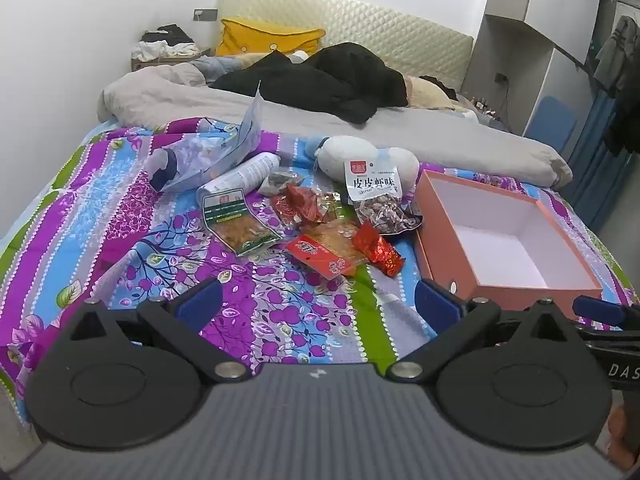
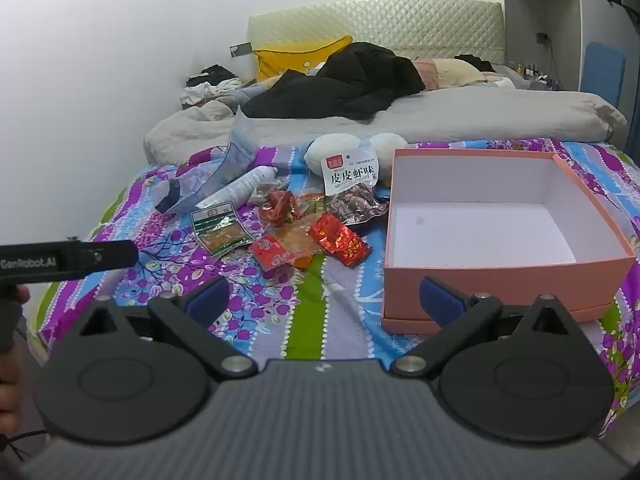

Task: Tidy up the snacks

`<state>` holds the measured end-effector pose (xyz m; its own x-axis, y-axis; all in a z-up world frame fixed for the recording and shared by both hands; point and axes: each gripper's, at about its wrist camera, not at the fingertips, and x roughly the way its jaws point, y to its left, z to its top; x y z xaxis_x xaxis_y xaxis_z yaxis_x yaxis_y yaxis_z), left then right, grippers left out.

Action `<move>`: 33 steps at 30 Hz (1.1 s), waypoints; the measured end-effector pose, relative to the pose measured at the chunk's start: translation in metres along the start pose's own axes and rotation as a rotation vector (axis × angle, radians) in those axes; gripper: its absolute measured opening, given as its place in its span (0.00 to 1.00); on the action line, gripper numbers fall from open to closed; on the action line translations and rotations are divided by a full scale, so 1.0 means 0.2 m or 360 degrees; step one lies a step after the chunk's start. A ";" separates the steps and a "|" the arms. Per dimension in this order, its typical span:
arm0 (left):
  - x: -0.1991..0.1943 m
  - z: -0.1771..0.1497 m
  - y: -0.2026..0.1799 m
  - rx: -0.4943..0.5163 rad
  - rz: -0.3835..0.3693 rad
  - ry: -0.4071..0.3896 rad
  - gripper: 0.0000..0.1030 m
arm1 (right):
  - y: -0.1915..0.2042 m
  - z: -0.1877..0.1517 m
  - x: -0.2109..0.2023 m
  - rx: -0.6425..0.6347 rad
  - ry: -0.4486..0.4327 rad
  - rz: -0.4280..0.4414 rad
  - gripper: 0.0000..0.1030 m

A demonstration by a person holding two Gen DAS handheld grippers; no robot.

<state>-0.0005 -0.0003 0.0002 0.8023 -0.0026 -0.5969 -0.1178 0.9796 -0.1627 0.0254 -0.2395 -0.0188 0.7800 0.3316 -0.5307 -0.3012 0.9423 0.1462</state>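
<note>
Snack packets (image 1: 320, 224) lie heaped on a floral bedspread (image 1: 132, 216) ahead of the left hand-held gripper (image 1: 318, 304), with an empty pink box (image 2: 504, 272) just ahead and right of the right hand-held gripper (image 2: 324, 300). One packet (image 2: 350, 178) reads "皮皮虾味". Both hand-held grippers hover spread wide, holding and touching nothing.

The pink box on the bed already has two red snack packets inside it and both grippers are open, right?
Not quite. The pink box is empty, as the right wrist view shows: only its white bottom is visible. The red snack packets lie on the bedspread beside it. The left gripper and right gripper are open.
</note>
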 end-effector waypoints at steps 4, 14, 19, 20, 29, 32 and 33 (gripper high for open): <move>0.00 0.00 0.00 0.0001 0.0005 0.0013 1.00 | 0.00 0.00 0.00 0.0002 0.0012 0.0005 1.00; 0.01 -0.02 0.02 -0.0004 0.0007 0.0021 1.00 | 0.00 -0.02 -0.04 0.0020 0.0002 -0.0003 1.00; 0.04 -0.02 0.02 -0.0003 0.0012 0.0029 1.00 | 0.01 -0.01 0.01 0.0032 0.0021 -0.0012 1.00; 0.04 -0.02 0.02 -0.0001 0.0012 0.0032 1.00 | 0.01 0.00 0.02 0.0025 0.0022 -0.0015 1.00; 0.08 -0.03 0.03 0.0006 0.0006 0.0056 1.00 | 0.01 -0.02 0.03 0.0030 0.0040 -0.0014 1.00; 0.08 -0.03 0.03 0.0007 0.0006 0.0059 1.00 | 0.01 -0.02 0.03 0.0039 0.0041 -0.0018 1.00; 0.08 -0.03 0.03 0.0006 0.0009 0.0060 1.00 | 0.01 -0.02 0.03 0.0038 0.0040 -0.0016 1.00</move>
<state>0.0091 0.0036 -0.0152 0.7791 -0.0048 -0.6269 -0.1198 0.9804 -0.1564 0.0265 -0.2361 -0.0250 0.7689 0.3214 -0.5528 -0.2800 0.9464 0.1608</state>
